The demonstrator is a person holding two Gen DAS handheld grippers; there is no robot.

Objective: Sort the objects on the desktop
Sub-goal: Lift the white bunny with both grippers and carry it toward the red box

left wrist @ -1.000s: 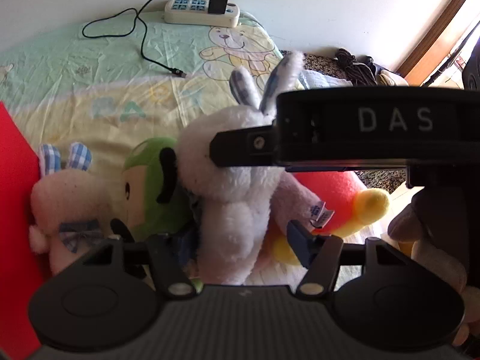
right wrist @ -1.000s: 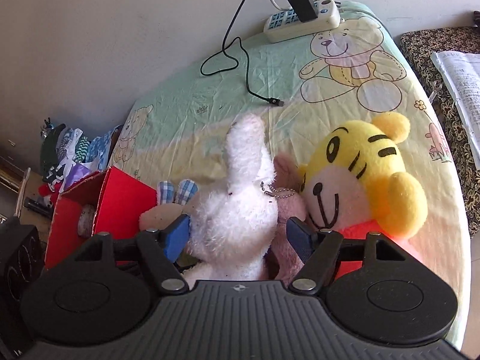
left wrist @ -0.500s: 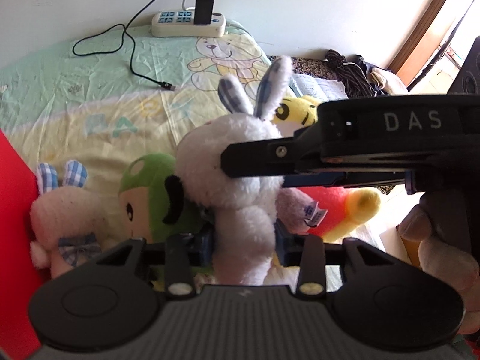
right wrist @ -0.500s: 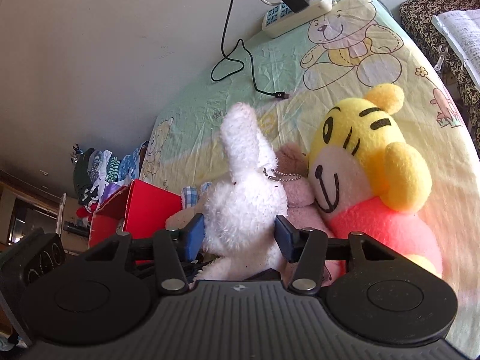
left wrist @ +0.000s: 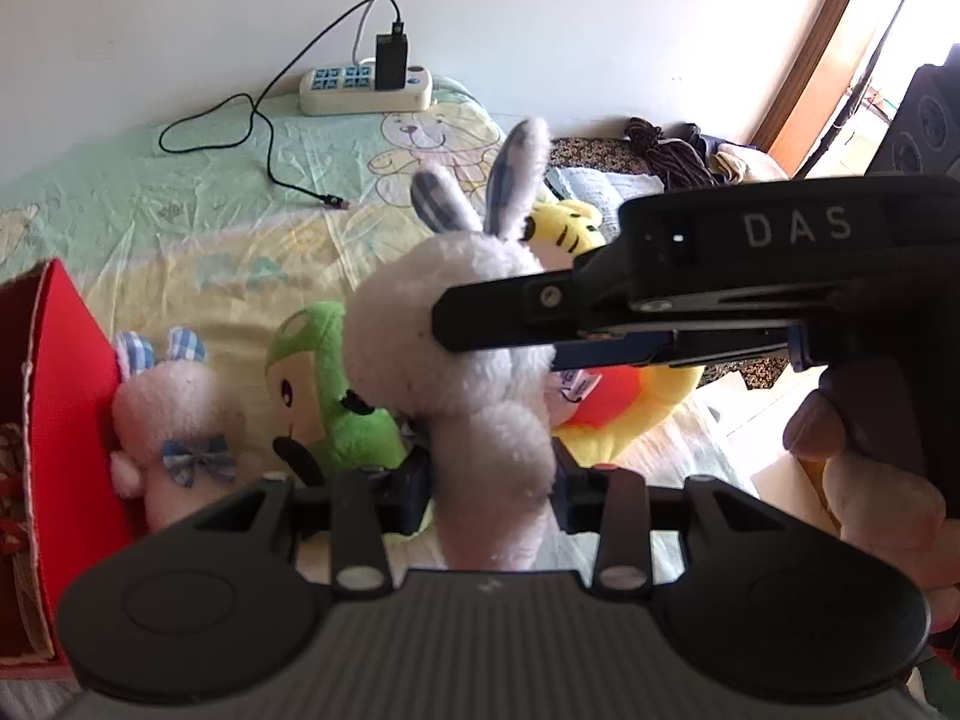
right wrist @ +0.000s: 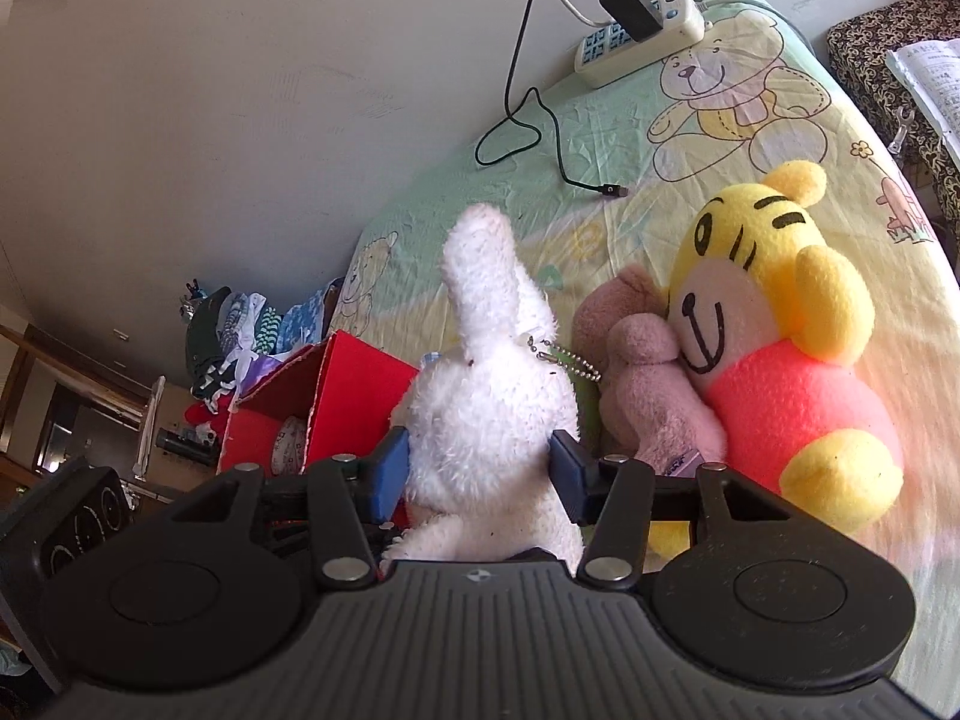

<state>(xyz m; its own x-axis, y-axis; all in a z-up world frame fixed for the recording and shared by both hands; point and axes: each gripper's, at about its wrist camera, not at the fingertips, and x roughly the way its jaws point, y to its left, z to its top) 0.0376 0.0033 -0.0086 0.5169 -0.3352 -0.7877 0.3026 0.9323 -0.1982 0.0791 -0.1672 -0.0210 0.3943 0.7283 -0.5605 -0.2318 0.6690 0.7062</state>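
Both grippers clamped on one white plush rabbit (left wrist: 456, 354) above the bed (left wrist: 180, 210).

Left gripper (left wrist: 492, 480): jaws closed on the rabbit's lower body. Right gripper (right wrist: 480, 468): jaws pressed into its white torso; in the left view its black body hides part of the head. Red box (left wrist: 66, 372) at left, cut off by frame edge. Green plush (left wrist: 336, 396) and yellow tiger plush (right wrist: 774, 324) partly hidden behind the rabbit. Contents of the box hard to make out.

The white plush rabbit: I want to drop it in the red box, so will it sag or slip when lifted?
Probably floppy: the white plush rabbit dents between both closed grippers. Likely light. Its fuzzy pile should resist slipping.
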